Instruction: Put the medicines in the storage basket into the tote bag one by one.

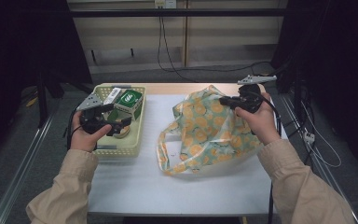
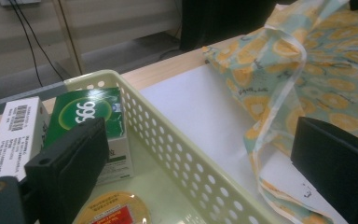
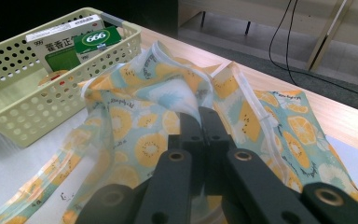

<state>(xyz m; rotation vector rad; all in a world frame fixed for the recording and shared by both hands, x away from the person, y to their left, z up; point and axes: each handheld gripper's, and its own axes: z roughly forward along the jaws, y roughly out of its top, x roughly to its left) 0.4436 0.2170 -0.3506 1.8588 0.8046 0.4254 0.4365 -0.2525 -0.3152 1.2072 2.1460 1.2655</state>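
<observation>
The table [image 1: 135, 186] bears a white mat, with a strip of bare wood along its far edge. On the right half of the mat lies a bag [image 1: 205, 130] of thin cloth printed with orange slices, crumpled, its mouth lifted at the far side and its looped handles trailing toward the near left. At the left edge of the table stands a pale yellow basket [image 1: 137, 116] with perforated walls, well apart from the bulk of the bag, though a handle loop reaches near it. In the basket's far end stand a green box [image 1: 129, 100] and, just beside it, a white box [image 1: 112, 95]; a round flat tin [image 2: 112, 210] with a red label lies on the basket floor nearer the person.

The right tool [image 1: 228, 101], held over the far right of the bag, has its jaws together, clamped on a fold of the bag's raised rim. The left tool [image 1: 121, 125] hangs over the basket with its jaws wide apart and nothing between them; in the left gripper view one jaw stands before the green box and the other above the mat beside the bag.
</observation>
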